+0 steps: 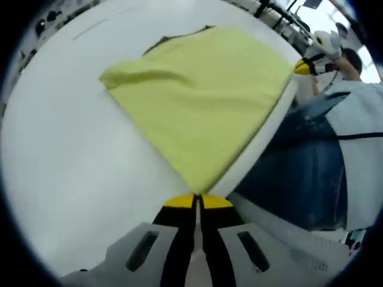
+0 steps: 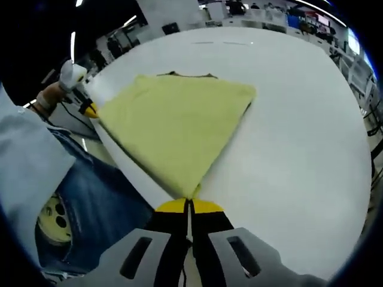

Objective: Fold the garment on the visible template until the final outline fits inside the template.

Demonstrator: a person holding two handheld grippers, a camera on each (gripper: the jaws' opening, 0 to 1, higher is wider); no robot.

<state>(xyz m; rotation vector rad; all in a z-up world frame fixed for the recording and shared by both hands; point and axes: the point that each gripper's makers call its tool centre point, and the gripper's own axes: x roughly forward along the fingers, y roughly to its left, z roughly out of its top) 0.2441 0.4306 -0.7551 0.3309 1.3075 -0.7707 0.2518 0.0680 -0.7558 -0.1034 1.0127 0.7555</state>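
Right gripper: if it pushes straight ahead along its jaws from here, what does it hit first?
The yellow garment. The right gripper has its jaws closed on the garment's near corner, so going straight on would shove the cloth across the white table. Nothing else appears to lie in that line, though depth is unclear.

Both views evenly lit from overhead; ceiling strip lights (image 2: 73, 46) seen in right gripper view. White tabletop (image 1: 72, 155) slightly washed out. Soft motion blur throughout, strong fisheye bending at edges, shadows faint.
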